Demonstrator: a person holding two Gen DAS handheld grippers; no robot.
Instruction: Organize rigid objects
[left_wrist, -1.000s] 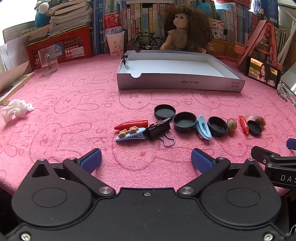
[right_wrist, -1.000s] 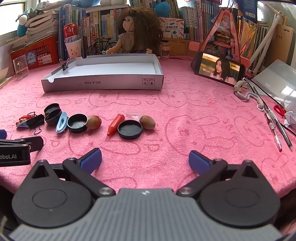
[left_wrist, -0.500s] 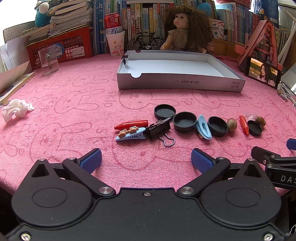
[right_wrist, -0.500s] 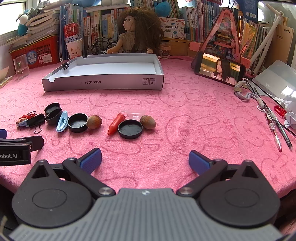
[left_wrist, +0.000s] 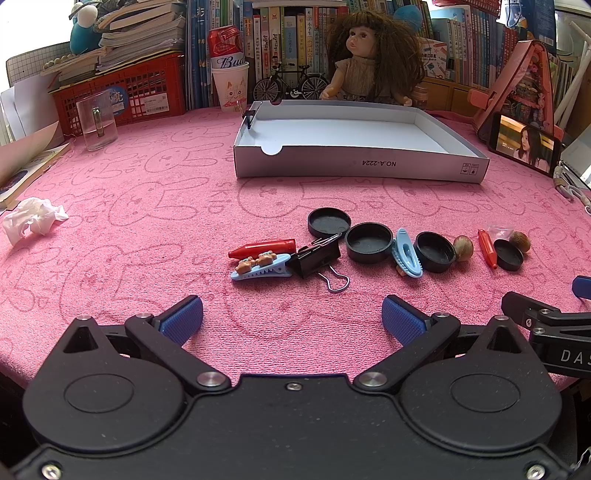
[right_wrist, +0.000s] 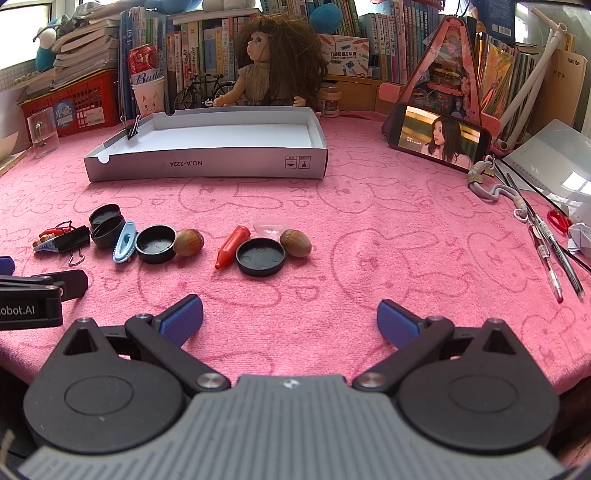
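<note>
A row of small objects lies on the pink cloth: a red cone cap (left_wrist: 263, 247), a blue bear hair clip (left_wrist: 260, 267), a black binder clip (left_wrist: 317, 255), black lids (left_wrist: 369, 242), a blue clip (left_wrist: 407, 252), nuts (right_wrist: 188, 242) and another red cap (right_wrist: 232, 246) beside a black lid (right_wrist: 260, 256). An empty white cardboard box (left_wrist: 362, 162) stands behind them. My left gripper (left_wrist: 291, 319) is open and empty, just short of the hair clip. My right gripper (right_wrist: 290, 319) is open and empty, in front of the lid and nut (right_wrist: 295, 242).
A doll (left_wrist: 369, 55), books, a red basket (left_wrist: 122, 88) and a can line the back. A clear cup (left_wrist: 96, 124) and crumpled tissue (left_wrist: 33, 218) lie at left. A phone (right_wrist: 439, 137), pens (right_wrist: 546, 251) and scissors lie at right.
</note>
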